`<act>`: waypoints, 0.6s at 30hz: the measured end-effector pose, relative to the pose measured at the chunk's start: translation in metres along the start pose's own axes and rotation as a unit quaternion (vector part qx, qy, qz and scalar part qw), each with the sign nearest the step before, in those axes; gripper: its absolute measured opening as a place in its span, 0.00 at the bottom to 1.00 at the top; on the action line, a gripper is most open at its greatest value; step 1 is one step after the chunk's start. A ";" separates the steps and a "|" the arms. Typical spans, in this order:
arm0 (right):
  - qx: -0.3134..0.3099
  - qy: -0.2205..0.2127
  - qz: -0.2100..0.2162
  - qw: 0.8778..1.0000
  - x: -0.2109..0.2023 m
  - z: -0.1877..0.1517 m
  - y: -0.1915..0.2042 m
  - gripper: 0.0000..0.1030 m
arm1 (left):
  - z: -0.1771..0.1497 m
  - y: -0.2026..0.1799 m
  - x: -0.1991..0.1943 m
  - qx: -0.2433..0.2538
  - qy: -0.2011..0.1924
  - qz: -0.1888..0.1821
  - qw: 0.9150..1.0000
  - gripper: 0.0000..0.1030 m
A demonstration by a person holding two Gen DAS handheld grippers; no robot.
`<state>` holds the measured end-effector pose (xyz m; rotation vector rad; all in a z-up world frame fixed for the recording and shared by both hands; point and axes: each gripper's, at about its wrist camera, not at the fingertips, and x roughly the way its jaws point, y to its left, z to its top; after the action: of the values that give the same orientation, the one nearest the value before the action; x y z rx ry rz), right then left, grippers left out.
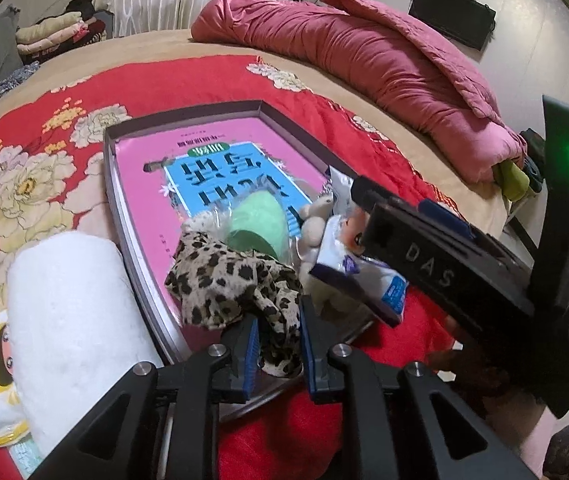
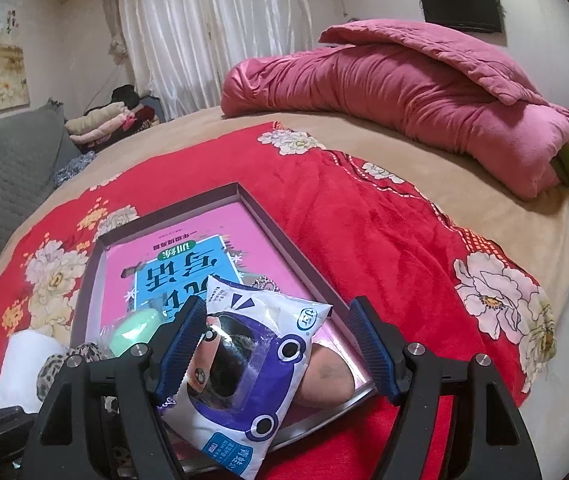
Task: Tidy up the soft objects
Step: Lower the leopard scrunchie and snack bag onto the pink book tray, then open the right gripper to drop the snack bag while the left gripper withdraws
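Black claw point(image 2: 280, 344) arms, blue ribbed pads point(image 2: 178, 344), silver screws.

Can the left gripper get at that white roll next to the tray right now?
Probably not yet. The left gripper is pinching the leopard print cloth, so its jaws are occupied. The white roll lies just beside it on the red blanket with nothing covering it, so once the cloth is dropped the way looks free.

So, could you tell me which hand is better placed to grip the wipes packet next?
Right: the right gripper has the wipes packet between its open fingers, while the left gripper pinches the leopard cloth.
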<state>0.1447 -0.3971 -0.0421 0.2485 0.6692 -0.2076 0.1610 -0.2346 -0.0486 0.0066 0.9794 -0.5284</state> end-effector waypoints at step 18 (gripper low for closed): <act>-0.004 -0.018 0.009 1.000 -0.009 0.001 0.001 0.73 | -0.006 -0.002 -0.019 -0.005 -0.024 -0.020 1.000 0.44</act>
<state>0.1383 -0.3955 -0.0359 0.2430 0.6322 -0.1910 0.1469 -0.2272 -0.0359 -0.0338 0.9371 -0.5573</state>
